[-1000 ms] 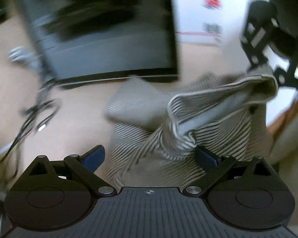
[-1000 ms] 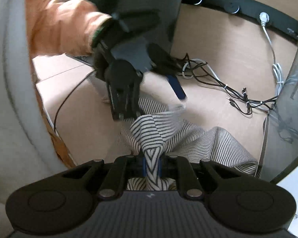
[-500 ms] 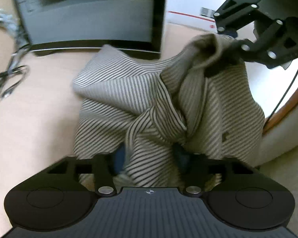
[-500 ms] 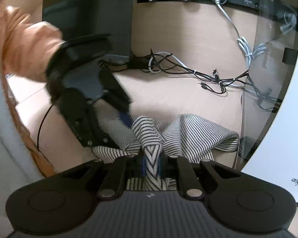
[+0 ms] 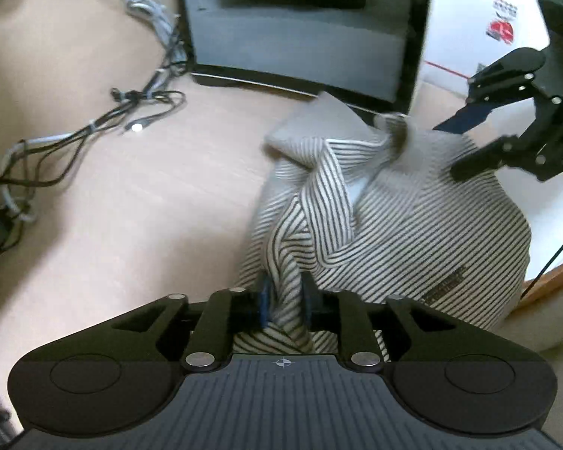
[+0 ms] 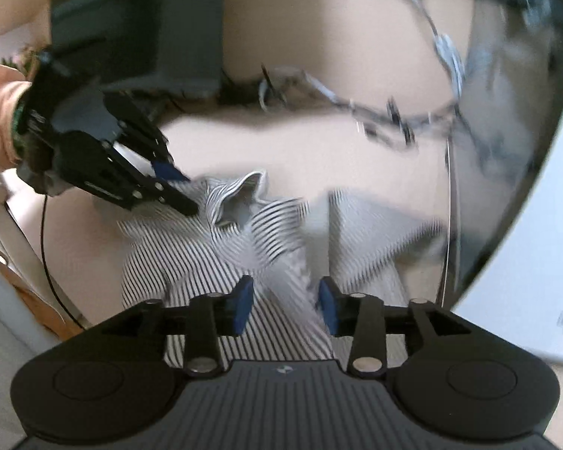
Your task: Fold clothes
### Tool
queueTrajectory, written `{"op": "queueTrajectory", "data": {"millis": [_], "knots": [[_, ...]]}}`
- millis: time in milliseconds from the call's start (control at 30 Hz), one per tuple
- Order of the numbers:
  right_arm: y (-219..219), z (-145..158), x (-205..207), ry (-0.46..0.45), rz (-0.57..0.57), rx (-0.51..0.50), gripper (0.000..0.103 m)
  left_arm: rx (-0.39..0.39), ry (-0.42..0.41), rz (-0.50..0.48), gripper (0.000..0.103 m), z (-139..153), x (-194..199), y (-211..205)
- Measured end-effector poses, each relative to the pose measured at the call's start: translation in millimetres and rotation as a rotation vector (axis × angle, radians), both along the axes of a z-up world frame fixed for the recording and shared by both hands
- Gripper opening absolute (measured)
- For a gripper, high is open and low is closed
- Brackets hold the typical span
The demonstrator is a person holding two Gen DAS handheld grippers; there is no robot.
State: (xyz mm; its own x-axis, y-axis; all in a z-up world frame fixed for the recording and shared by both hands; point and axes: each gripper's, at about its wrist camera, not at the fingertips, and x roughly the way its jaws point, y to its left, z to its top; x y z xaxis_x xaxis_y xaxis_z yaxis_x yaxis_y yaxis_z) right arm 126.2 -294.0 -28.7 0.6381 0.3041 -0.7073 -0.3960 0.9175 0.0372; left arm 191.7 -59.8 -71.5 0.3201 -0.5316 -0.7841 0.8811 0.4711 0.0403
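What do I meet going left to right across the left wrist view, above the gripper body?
Tangled black and grey cables → bare light wooden tabletop → striped black-and-white knit garment → black right gripper.

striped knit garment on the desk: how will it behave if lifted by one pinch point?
Probably floppy: the grey-and-black striped knit garment lies bunched in soft folds, so it would likely drape and sag. It looks light, since a narrow twist stands up between the left gripper pads as its jaws close. It seems unlikely to slip; the knit looks textured.
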Motion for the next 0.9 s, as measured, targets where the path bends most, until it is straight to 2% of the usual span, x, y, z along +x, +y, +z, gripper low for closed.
{"op": "queueTrajectory", "data": {"millis": [67, 100, 133, 167, 200, 233, 267, 300, 367, 500, 600, 800, 900], "knots": [[1.7, -13.0, -0.9, 0.015, -0.043, -0.013, 0.036, 0.015, 0.008, -0.026, 0.061, -14.2, 0.8, -11.7], [7.1, -11.7, -2.9, -0.008, -0.052, -0.034, 0.029, 0.021, 0.0, -0.035, 0.064, -19.4, 1.0, -16.9], [12.6, -10.1, -5.1, -0.032, -0.061, -0.055, 0.014, 0.027, -0.008, -0.043, 0.068, -24.3, 1.2, -21.8], [18.2, -8.5, -7.2, -0.057, -0.07, -0.076, 0.009, 0.024, -0.014, -0.031, 0.065, -24.1, 0.4, -22.5], [23.7, -6.9, -9.3, -0.081, -0.079, -0.098, 0.009, 0.021, -0.02, -0.019, 0.061, -24.0, -0.4, -23.3], [28.0, -1.8, -11.5, -0.108, -0.083, -0.109, 0.008, 0.019, -0.027, -0.007, 0.044, -23.5, -1.5, -23.8], [32.0, 4.8, -13.3, -0.137, -0.089, -0.112, 0.008, 0.02, -0.047, 0.011, 0.019, -18.9, -5.7, -20.6], [34.8, 10.6, -13.1, -0.158, -0.097, -0.109, 0.008, 0.021, -0.068, 0.029, 0.015, -14.3, -10.0, -17.5], [41.2, 21.6, -13.7, -0.199, -0.108, -0.107, 0.008, 0.011, -0.104, 0.073, 0.015, -3.7, -15.4, -8.1], [55.1, 46.1, -12.8, -0.294, -0.135, -0.101, 0.008, -0.061, -0.195, 0.172, 0.013, 32.3, -21.5, 21.8], [64.5, 77.2, -19.9, -0.392, -0.166, -0.087, 0.007, -0.116, -0.316, 0.218, 0.013, 69.8, -36.1, 43.5], [98.2, 151.9, -37.0, -0.649, -0.174, -0.117, 0.007, -0.218, -0.587, 0.298, 0.013, 144.4, -66.7, 75.5], [115.1, 192.1, -54.6, -0.778, -0.173, -0.113, 0.007, -0.297, -0.725, 0.334, 0.013, 189.1, -87.7, 93.3]]}}
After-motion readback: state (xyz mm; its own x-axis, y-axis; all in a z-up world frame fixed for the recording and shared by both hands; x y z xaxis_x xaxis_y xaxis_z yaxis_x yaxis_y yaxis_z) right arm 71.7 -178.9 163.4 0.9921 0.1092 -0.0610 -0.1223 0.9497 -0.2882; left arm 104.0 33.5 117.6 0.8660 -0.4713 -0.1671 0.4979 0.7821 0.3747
